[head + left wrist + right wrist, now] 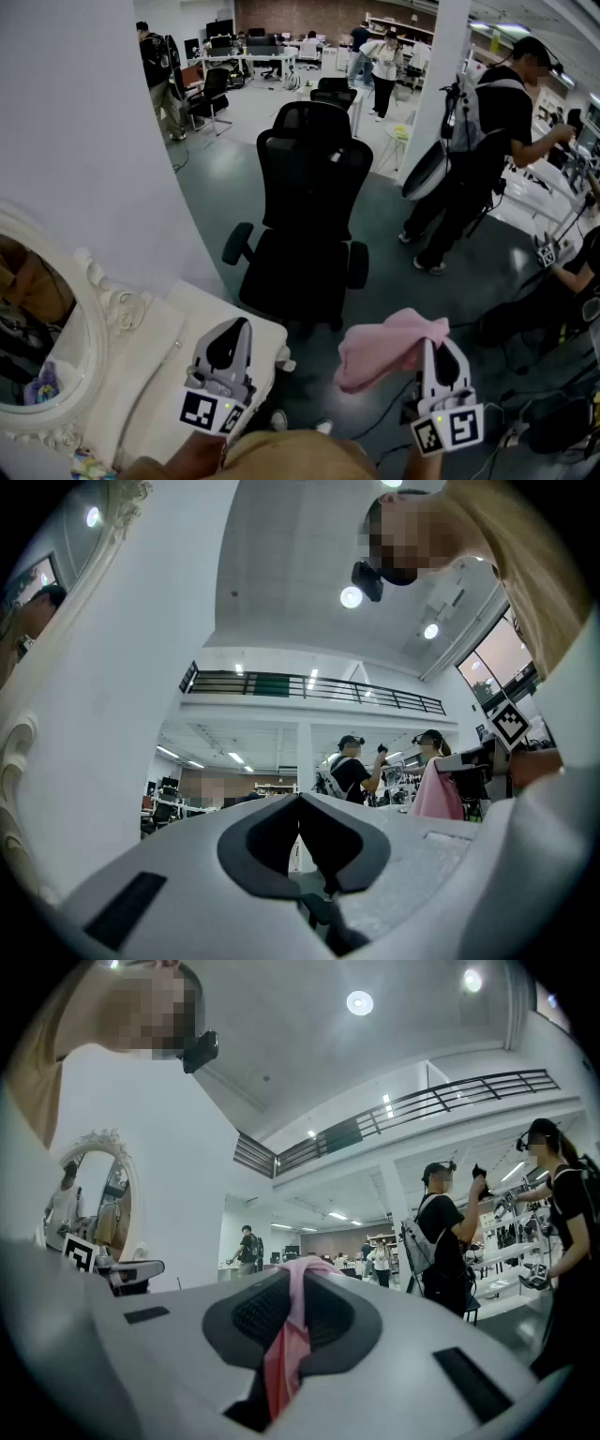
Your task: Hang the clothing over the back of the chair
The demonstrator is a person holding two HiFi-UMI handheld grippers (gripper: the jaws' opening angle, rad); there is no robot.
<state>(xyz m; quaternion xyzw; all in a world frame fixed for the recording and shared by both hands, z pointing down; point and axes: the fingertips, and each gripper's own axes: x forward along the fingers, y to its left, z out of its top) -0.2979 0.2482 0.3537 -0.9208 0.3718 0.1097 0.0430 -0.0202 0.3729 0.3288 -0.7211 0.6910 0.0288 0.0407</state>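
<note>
One pink garment (384, 352) sits clamped in the fingers of the right gripper (428, 347); the left gripper (242, 326) is closed, empty.

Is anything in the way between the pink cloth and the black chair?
Nothing visible is. The right tool is shut on the pink cloth, and only bare grey floor lies between it and the black chair ahead. The white table stands off to the left.
</note>
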